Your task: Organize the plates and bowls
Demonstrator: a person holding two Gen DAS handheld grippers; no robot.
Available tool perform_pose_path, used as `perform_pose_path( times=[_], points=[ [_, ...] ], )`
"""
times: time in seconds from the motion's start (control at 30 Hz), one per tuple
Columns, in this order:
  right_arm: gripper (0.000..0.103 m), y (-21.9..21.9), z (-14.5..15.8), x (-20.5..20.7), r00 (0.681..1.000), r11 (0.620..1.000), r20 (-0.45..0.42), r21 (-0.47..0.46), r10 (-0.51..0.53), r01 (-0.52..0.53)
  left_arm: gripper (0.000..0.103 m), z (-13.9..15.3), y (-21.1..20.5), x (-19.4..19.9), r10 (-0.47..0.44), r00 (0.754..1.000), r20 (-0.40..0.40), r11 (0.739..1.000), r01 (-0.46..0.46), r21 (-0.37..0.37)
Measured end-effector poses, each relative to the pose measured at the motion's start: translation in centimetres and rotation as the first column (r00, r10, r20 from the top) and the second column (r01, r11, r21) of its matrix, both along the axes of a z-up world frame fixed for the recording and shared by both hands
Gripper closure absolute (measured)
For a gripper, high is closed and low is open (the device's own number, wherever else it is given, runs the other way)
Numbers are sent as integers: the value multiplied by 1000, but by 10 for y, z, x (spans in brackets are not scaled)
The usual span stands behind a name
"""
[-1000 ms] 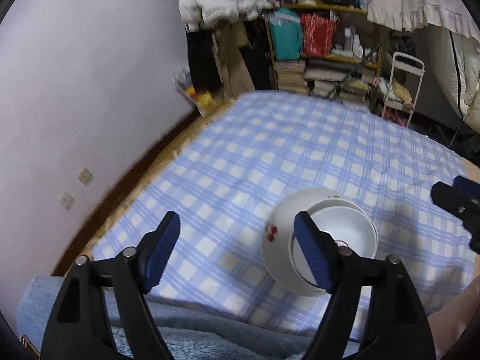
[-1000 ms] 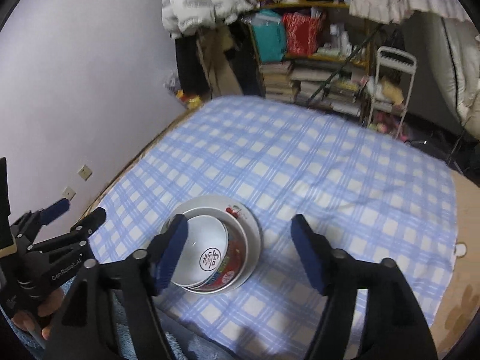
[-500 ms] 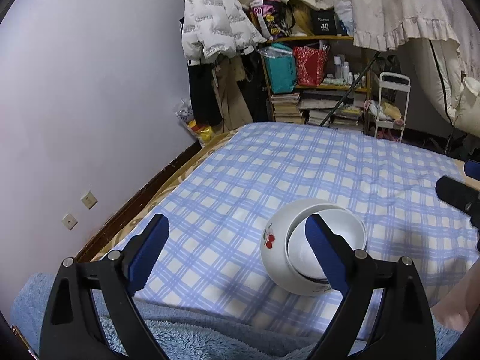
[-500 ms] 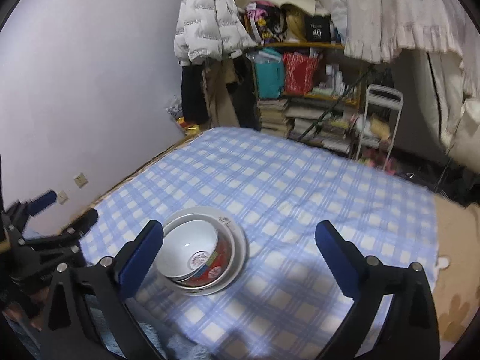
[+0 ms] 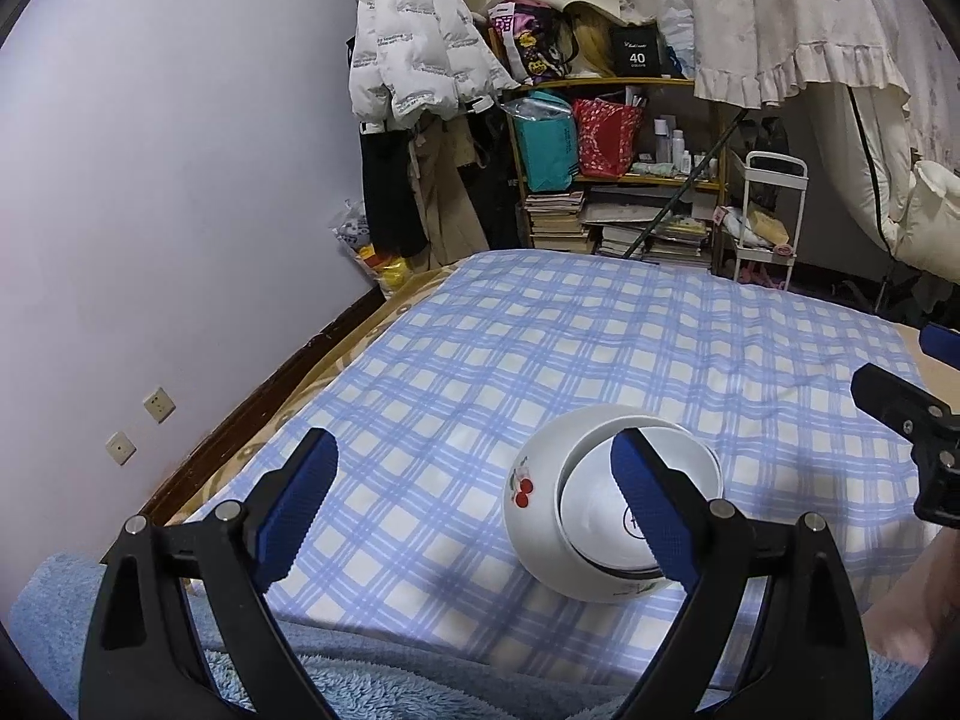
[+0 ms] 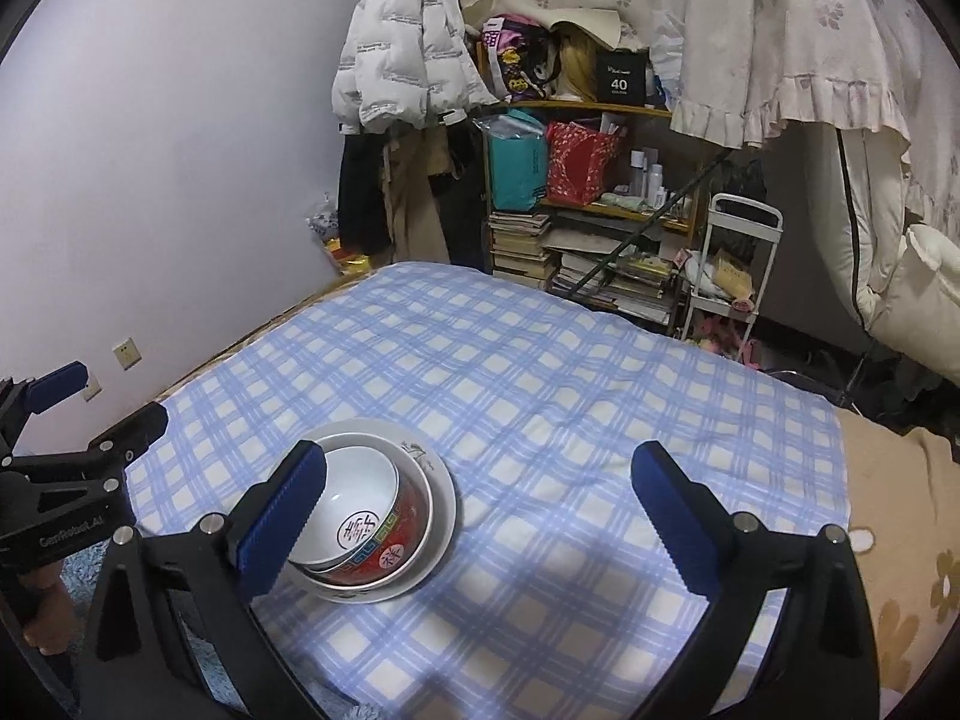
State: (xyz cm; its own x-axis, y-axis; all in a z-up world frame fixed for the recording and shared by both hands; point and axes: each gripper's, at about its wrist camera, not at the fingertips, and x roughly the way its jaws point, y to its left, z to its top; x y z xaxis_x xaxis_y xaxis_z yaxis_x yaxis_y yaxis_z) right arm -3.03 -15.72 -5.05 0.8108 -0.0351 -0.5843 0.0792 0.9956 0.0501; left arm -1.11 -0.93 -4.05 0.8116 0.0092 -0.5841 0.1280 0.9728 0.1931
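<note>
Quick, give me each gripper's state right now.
Left gripper: open, holding nothing; bowls sit on the bed, untouched.
Right gripper: open, holding nothing.

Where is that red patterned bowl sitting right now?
In the right wrist view the red patterned bowl sits lower left, nested on a white plate on the blue checked sheet, with a smaller white bowl inside it.

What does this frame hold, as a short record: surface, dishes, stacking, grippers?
surface: checked sheet on a bed
dishes: white bowl, red bowl, plate
stacking: white bowl nested in red bowl, both on plate
left gripper: open, empty
right gripper: open, empty
contact: neither grips the dishes
</note>
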Motion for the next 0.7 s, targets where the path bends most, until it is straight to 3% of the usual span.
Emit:
perform_pose_path(
  times=[0.7],
  points=[
    [0,-3,1,-2,1000,1000,15,-15,-15,15,12,1,-6,-8,-21,1000,9,1000,21,3]
  ],
)
